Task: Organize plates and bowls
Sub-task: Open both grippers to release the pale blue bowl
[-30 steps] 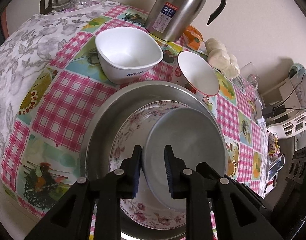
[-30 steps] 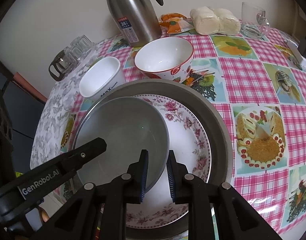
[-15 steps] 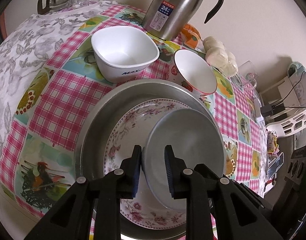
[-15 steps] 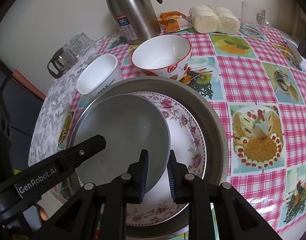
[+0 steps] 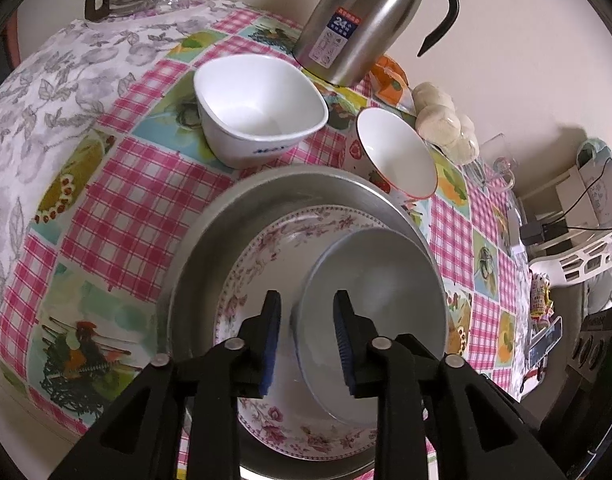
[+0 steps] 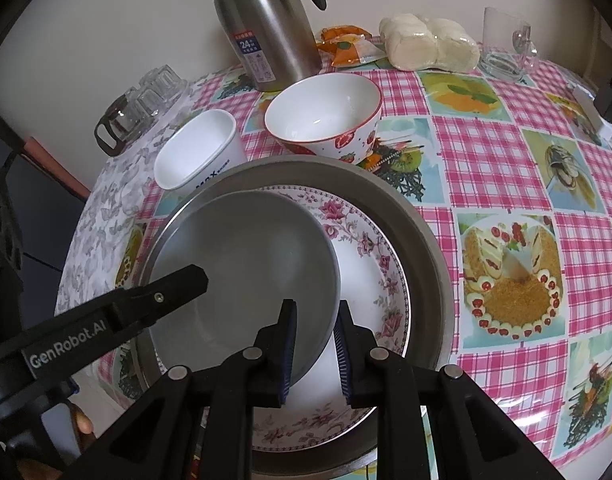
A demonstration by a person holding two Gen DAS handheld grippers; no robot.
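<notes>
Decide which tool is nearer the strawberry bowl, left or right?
Hard to call: both tools, left and right, straddle opposite rims of the grey plate, with the strawberry bowl beyond both.

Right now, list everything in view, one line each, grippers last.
Metal tray: one, steel, table centre.
Floral plate: one, white-pink, in tray.
Grey plate: one, on floral plate.
Square bowl: one, white, behind tray.
Strawberry bowl: one, white-red, behind tray.
Thermos: one, steel, by wall.
Buns: white, bagged, by wall.
Left gripper: black, opening astride grey plate's rim.
Right gripper: black, shut on grey plate's rim.
</notes>
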